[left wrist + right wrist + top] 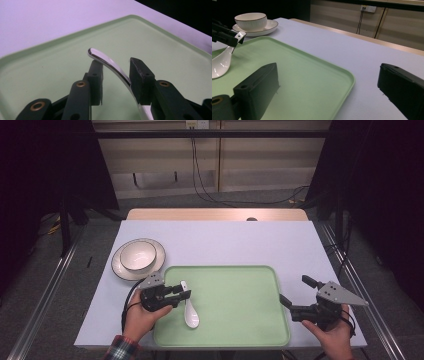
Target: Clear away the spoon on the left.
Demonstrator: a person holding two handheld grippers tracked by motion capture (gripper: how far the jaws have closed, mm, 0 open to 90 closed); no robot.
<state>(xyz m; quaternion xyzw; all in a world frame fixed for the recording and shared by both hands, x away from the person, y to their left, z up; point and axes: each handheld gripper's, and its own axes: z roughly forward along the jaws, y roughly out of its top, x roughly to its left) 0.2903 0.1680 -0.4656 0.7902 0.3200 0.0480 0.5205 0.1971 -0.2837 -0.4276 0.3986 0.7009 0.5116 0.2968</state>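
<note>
The left gripper [184, 294] is reaching around the white spoon's [190, 312] handle, fingers [96, 75] apart (not squeezing). The spoon is lying in the green tray [250, 320] near the bench's [225, 240] front edge. The right gripper [295, 295] is waiting wide open.

A glossy white ceramic spoon [189, 309] lies on the pale green tray [240, 320] near its nine o'clock edge, bowl toward six o'clock, handle toward twelve.

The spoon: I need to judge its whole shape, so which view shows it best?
The high view: the white spoon lies whole on the green tray, handle between the left gripper's jaws. The left gripper view gives its handle close up; the right gripper view its bowl, at the edge.
</note>
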